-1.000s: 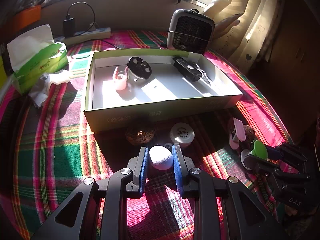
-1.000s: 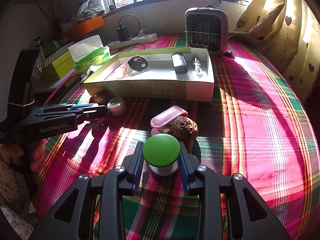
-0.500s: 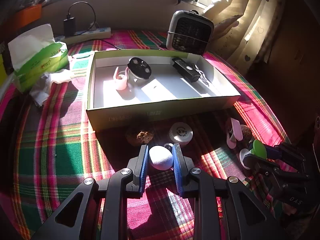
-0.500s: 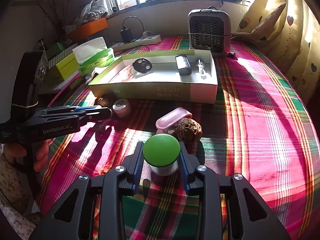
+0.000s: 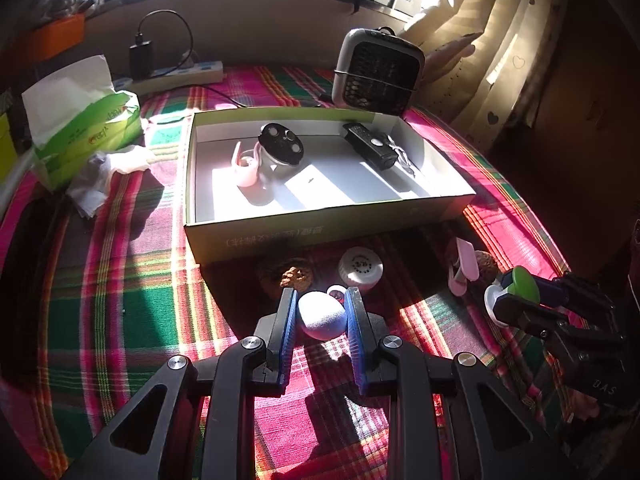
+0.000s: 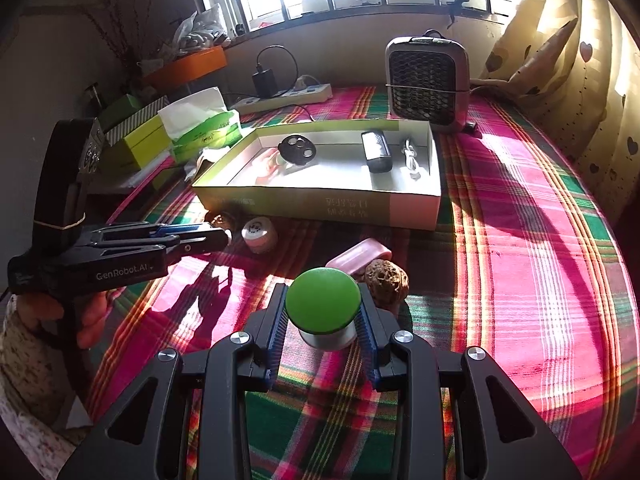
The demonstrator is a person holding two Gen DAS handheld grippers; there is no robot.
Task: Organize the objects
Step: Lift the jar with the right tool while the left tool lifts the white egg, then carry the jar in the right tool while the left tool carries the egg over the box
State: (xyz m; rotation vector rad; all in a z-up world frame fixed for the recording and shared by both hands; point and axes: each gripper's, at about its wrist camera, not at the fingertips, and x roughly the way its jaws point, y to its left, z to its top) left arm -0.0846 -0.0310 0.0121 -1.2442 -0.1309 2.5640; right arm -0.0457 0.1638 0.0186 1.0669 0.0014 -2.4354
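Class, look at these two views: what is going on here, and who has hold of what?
A person is tidying small things off a plaid cloth into an open box. The left gripper is shut on a white ball; the right gripper is shut on a green-topped knob. Both are held just short of the box. A black cap, a pink clip and a black remote already lie in the box; a walnut and a white disc wait outside.

Woven plaid tablecloth (image 6: 520, 264); matt, seemingly cardboard box (image 5: 320, 232).
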